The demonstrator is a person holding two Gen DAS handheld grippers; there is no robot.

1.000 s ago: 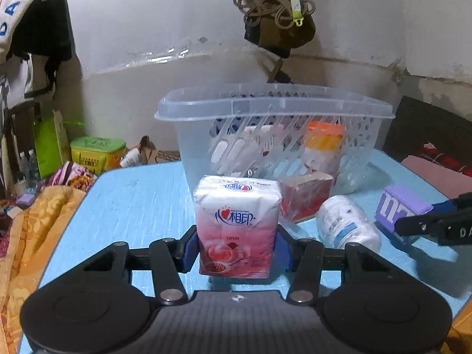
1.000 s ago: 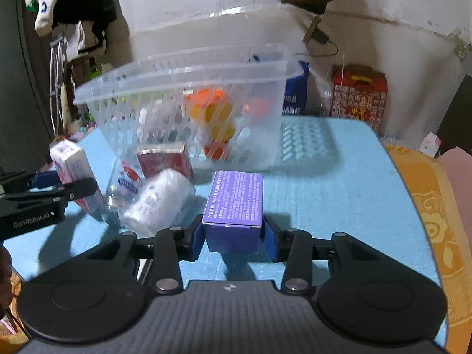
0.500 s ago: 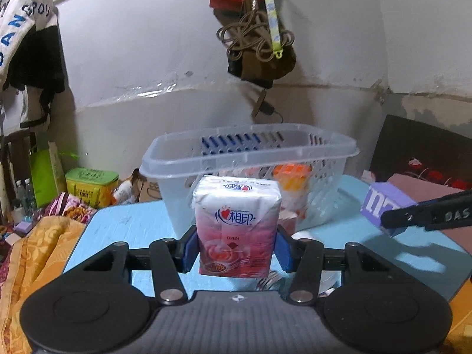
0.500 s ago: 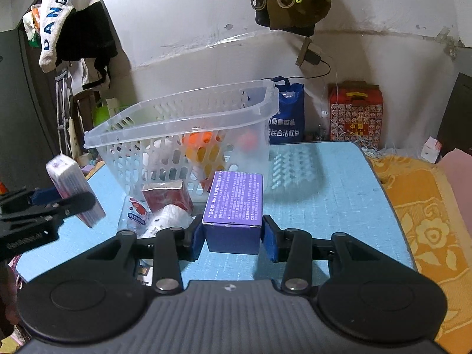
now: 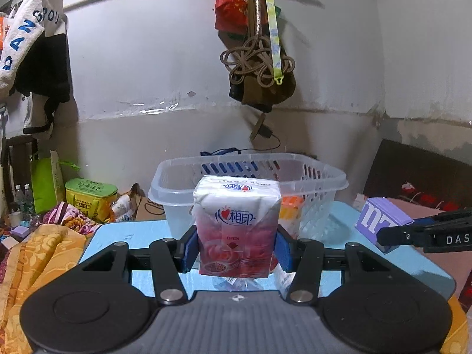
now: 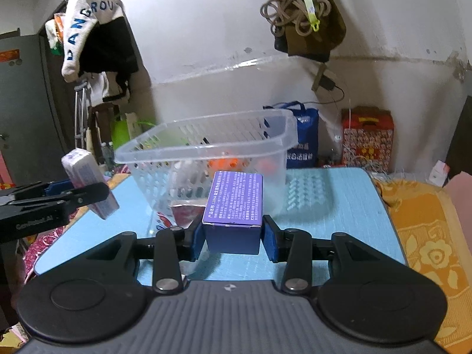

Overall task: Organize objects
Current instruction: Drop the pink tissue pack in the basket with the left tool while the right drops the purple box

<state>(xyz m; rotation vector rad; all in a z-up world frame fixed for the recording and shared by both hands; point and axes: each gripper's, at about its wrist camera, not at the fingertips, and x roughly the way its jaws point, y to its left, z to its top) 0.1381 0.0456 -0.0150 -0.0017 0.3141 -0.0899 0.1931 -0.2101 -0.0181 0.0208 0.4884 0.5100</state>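
Both tools are clenched on loads: the left tool grips a tissue pack, the right tool a purple box. Over the last second each has risen from tabletop height, so the pack and box now hang in the air on the near side of the basket, about level with its rim. By my reading, both are lifted clear and ready to go over the rim and in. Orange items show blurred through the basket's slats; I cannot name them. Below the pack, a bottle and carton on the blue tabletop are mostly hidden.
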